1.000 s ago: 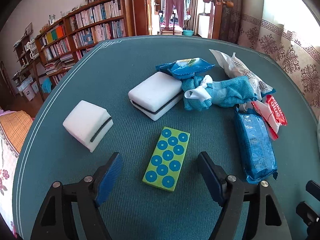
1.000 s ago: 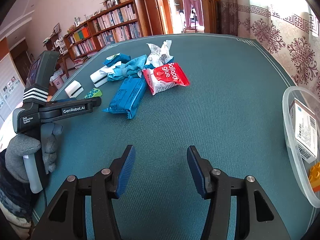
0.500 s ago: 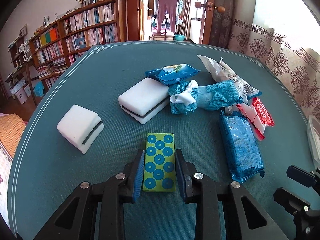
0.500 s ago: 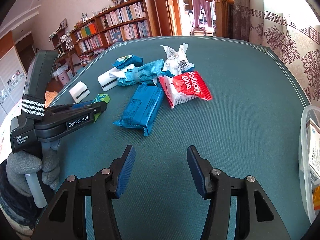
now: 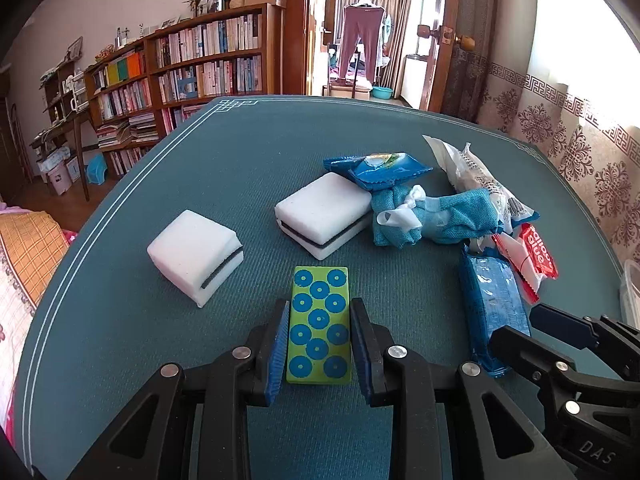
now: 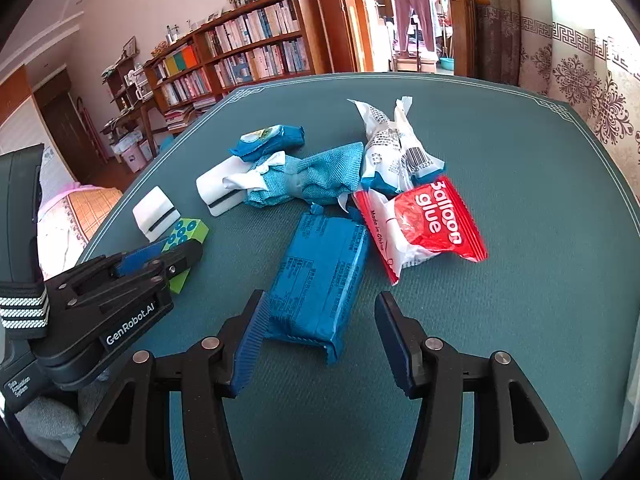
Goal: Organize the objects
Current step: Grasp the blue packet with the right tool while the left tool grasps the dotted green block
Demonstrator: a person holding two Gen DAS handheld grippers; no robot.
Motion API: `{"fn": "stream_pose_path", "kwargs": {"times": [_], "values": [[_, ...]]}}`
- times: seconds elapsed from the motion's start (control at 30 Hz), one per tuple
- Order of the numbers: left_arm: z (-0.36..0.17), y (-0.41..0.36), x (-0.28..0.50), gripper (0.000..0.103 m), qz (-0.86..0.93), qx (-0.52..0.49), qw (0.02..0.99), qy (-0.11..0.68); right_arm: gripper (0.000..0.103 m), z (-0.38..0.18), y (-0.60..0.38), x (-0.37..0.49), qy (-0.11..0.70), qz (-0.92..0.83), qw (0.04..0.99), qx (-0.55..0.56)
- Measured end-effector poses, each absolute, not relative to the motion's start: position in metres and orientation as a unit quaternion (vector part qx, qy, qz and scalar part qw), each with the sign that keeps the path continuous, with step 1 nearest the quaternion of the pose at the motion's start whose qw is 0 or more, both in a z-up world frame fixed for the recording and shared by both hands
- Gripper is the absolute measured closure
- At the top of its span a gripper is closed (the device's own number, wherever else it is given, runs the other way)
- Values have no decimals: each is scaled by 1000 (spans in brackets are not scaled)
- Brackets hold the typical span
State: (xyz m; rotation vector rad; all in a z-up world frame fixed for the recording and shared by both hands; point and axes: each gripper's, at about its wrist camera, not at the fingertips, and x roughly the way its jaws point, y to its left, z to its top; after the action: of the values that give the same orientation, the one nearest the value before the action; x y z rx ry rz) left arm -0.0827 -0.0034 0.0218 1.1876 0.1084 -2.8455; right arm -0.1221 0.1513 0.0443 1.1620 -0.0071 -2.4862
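A green block with blue dots lies on the teal table, and my left gripper is shut on its near half, one pad on each long side. The right wrist view shows that same gripper on the block from the side. My right gripper stands open over the near end of a blue wrapped packet. The packet lies between the jaws, close to the left pad and apart from the right one. The right gripper also shows low right in the left wrist view, beside the blue packet.
Two white sponges lie beyond the block. A blue snack bag, a teal cloth, a white bag and a red balloon-glue packet are piled at the right. A clear container's rim shows at the far right.
The left jaws closed from wide open onto the green block. The right gripper moved over to the blue packet, whose near end now lies between its jaws. The clear container left the right wrist view.
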Motion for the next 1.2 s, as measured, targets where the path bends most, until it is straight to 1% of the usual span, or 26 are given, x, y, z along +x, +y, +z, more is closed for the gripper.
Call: {"fn": "stream_pose_path", "kwargs": {"times": [0.3, 0.53, 0.6, 0.67, 0.77, 1.2], "values": [[19, -4, -84, 72, -921, 387, 37, 36, 45, 35, 138, -139, 11, -890, 188, 414], [16, -3, -84, 72, -918, 393, 41, 32, 45, 32, 126, -137, 46, -898, 176, 401], [16, -3, -84, 72, -918, 393, 39, 33, 46, 32, 125, -136, 46, -898, 176, 401], [15, -3, -84, 72, -918, 394, 39, 33, 54, 31, 126, -134, 48, -898, 176, 400], [15, -4, -84, 72, -918, 393, 38, 33, 59, 32, 134, -128, 45, -896, 184, 402], [18, 11, -78, 72, -921, 390, 8, 23, 60, 29, 172, -81, 18, -886, 205, 415]]}}
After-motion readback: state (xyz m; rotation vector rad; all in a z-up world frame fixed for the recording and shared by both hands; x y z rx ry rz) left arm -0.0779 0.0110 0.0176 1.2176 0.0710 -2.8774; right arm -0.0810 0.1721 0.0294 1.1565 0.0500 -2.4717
